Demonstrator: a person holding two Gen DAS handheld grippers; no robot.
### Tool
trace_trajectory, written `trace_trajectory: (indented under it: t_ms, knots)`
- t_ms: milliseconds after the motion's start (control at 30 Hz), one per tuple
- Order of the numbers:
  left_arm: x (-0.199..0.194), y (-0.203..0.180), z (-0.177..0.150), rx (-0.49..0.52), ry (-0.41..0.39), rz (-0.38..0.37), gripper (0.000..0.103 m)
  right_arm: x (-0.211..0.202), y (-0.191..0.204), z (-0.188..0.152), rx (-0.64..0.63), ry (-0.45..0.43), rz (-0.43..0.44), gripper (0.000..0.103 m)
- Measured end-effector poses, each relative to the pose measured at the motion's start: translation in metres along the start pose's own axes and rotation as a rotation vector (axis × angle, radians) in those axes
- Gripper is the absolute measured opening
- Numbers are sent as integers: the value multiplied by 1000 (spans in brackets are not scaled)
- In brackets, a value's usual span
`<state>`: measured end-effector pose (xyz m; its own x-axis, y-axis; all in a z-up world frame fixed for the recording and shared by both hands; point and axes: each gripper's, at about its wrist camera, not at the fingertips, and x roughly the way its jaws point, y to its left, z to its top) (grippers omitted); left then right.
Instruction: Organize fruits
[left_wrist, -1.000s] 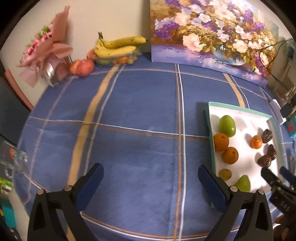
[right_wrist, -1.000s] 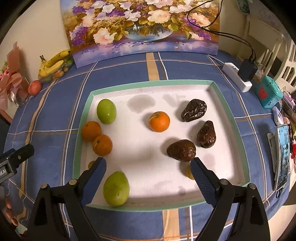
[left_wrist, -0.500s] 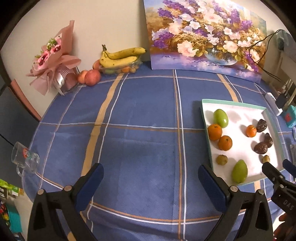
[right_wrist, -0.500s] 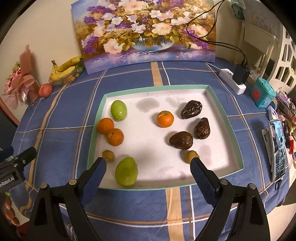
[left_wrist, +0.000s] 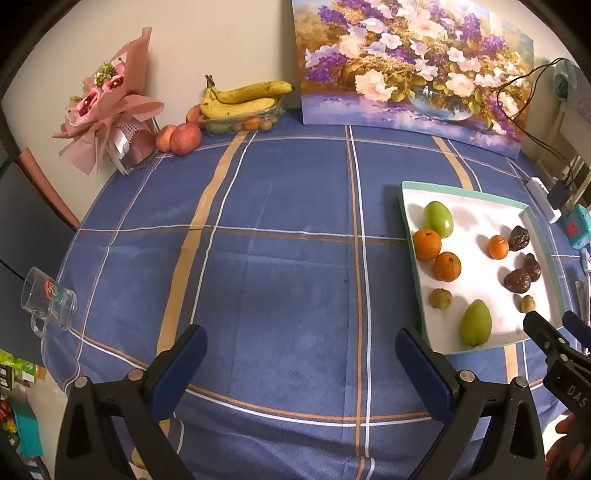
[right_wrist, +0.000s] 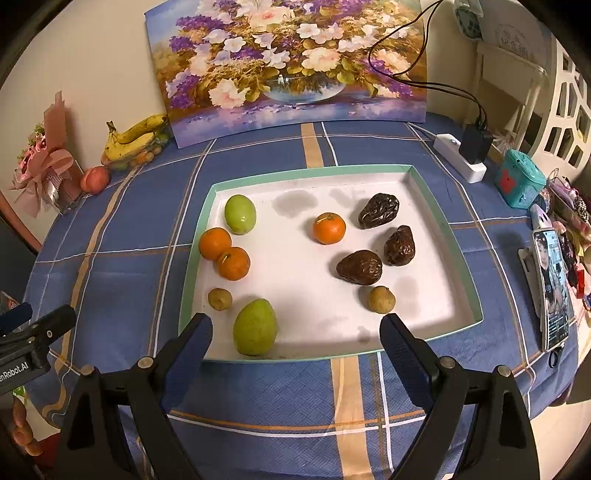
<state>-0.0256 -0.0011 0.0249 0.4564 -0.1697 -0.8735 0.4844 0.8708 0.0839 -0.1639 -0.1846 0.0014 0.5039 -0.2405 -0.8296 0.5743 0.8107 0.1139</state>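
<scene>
Both jaws gape, nothing held: my left gripper (left_wrist: 299, 363) over bare tablecloth (left_wrist: 277, 258), my right gripper (right_wrist: 295, 343) at the tray's (right_wrist: 314, 170) near rim. Left to right on the tray: green fruits (right_wrist: 240, 214), two touching oranges (right_wrist: 224, 253), a lone orange (right_wrist: 329, 228), three dark wrinkled fruits (right_wrist: 380, 240). I judge the kinds partly grouped; lone orange and small brown fruits (right_wrist: 381, 299) still stray.

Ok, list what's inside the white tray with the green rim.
White tray holds two green fruits, three oranges, three dark wrinkled fruits and two small tan ones. Nothing hidden.
</scene>
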Motion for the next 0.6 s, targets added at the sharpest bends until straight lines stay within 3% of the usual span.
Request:
trace_trajectory:
  t_ms: [600]
  knots:
    - [4, 2, 0, -4, 27, -1, 103, 1, 1, -1, 0, 3, -1, 92]
